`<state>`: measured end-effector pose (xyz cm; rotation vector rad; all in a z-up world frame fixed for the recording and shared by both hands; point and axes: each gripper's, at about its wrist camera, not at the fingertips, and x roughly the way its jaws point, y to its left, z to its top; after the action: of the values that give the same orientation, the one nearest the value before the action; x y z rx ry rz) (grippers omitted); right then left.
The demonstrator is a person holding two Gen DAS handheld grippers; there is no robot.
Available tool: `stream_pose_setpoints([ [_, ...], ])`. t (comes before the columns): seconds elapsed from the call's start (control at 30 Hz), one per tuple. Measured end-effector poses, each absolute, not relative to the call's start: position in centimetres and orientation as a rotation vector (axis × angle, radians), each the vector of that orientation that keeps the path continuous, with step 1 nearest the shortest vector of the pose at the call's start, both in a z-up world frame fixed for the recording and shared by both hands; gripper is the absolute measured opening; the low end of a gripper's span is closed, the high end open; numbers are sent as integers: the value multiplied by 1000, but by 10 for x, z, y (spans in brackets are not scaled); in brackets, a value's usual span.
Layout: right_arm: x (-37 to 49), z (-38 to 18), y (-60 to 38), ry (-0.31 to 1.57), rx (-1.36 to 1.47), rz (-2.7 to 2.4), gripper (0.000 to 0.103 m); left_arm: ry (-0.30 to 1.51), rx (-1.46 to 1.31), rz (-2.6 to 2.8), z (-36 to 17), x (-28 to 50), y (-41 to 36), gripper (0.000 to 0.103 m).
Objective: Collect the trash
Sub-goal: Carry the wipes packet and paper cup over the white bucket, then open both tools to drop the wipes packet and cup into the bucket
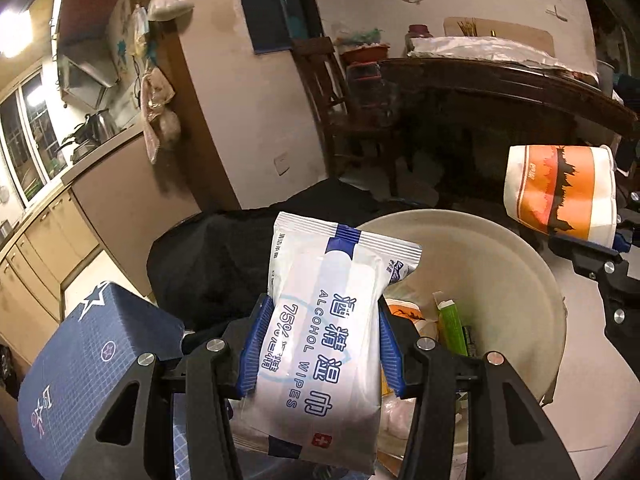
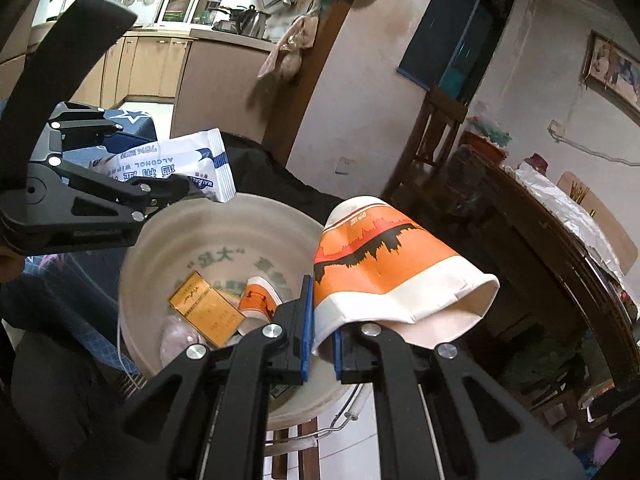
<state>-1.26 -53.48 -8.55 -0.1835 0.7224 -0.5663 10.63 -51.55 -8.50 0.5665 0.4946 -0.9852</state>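
Note:
My left gripper [image 1: 320,344] is shut on a white and blue pack of alcohol wipes [image 1: 328,340], held upright over the near rim of a cream plastic bucket [image 1: 500,248]. The same pack [image 2: 168,164] shows at the left of the right wrist view, above the bucket [image 2: 224,232]. My right gripper [image 2: 322,338] is shut on the squashed rim of an orange and white paper cup [image 2: 384,268], which hangs over the bucket's right edge. That cup [image 1: 560,188] appears at the right in the left wrist view. In the bucket lie a gold box [image 2: 206,308], another orange cup [image 2: 258,296] and a green wrapper [image 1: 452,324].
A blue patterned box [image 1: 92,360] stands left of the bucket, with a black bag [image 1: 216,256] behind it. A dark wooden table [image 1: 500,92] with foil on top stands at the right, a wooden chair [image 2: 436,128] beside it. Kitchen cabinets [image 1: 44,240] line the far left.

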Motion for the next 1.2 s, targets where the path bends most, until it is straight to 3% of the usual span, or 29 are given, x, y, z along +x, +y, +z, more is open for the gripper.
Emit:
stream_pose_setpoints([
  [0.87,0,-60,-554,743,-162,-518,7,567,496,-1127,-78,118,-535,51],
  [1.07,14,-62,-562,770,-153,-471,8,556,482,-1137,-77,123,-537,57],
  [1.13,18,-63,-564,781,-150,-466,15,533,461,-1144,-71,122,-536,62],
  [1.2,18,-64,-565,778,-141,-465,33,518,451,-1147,-66,122,-536,68],
])
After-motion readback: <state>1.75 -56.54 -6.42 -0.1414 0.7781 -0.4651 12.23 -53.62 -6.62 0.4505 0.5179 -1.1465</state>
